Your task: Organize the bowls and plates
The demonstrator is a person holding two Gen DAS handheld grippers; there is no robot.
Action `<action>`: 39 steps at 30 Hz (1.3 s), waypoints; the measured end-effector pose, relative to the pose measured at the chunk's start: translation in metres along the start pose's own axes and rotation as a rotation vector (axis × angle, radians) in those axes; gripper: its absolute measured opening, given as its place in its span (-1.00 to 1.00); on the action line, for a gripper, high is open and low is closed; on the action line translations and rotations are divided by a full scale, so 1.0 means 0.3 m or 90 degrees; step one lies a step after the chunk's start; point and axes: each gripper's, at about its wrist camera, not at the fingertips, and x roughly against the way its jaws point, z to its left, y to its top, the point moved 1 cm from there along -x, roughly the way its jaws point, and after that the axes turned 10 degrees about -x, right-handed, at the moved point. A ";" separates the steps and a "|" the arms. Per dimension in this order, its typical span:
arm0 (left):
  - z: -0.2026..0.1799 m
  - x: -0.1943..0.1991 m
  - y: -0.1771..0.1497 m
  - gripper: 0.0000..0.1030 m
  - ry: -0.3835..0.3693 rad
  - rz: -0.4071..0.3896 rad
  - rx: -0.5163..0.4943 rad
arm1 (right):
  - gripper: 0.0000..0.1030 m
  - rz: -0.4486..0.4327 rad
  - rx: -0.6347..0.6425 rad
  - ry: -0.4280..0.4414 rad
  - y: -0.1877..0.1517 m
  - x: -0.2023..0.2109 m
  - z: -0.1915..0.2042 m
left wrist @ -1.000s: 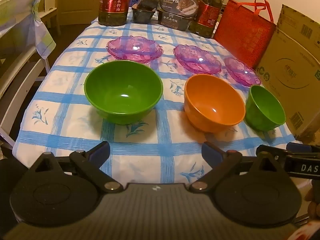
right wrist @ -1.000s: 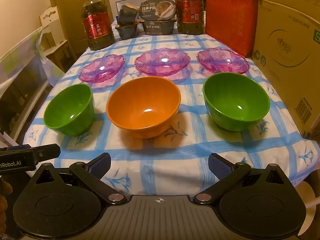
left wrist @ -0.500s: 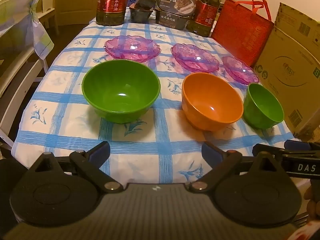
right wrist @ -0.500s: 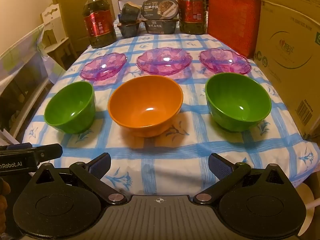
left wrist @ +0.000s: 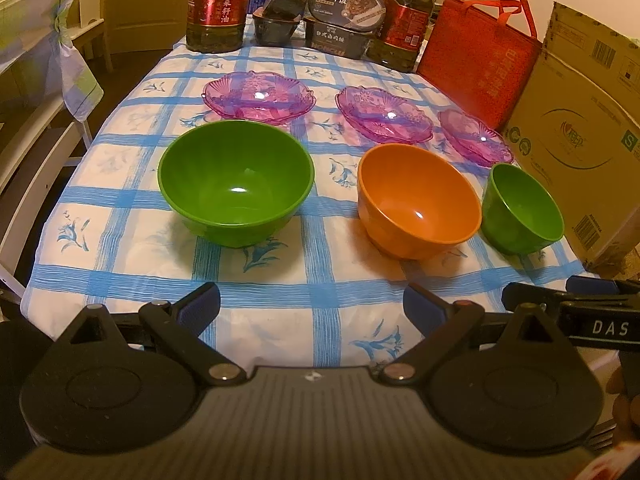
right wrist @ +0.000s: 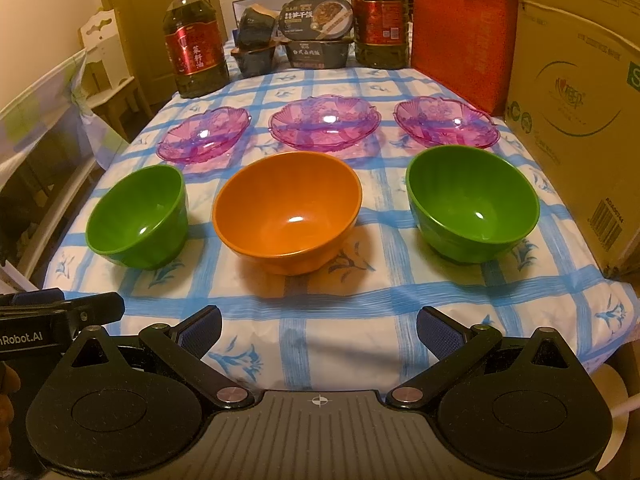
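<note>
On the bench (right wrist: 320, 320), three bowls (right wrist: 288, 212) sit before three plates (right wrist: 324, 124), untouched. Both hand-held grippers, left (left wrist: 312, 308) and right (right wrist: 318, 328), hang spread apart, empty. Smooth rims could slip from a shallow pinch.

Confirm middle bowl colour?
Orange: the middle bowl sits between two green ones. Clearest in the right wrist view.

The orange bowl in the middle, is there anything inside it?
Empty. The round orange plastic bowl stands upright, and its bare, shiny inside shows to the bottom.
</note>
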 end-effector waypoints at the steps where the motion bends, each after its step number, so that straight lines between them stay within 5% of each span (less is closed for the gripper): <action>1: 0.000 0.000 0.000 0.89 0.000 0.001 0.000 | 1.00 0.000 0.000 0.000 0.000 0.000 -0.001; 39: 0.001 0.002 0.005 0.89 -0.007 -0.001 -0.005 | 1.00 -0.005 0.001 -0.002 0.011 0.002 0.017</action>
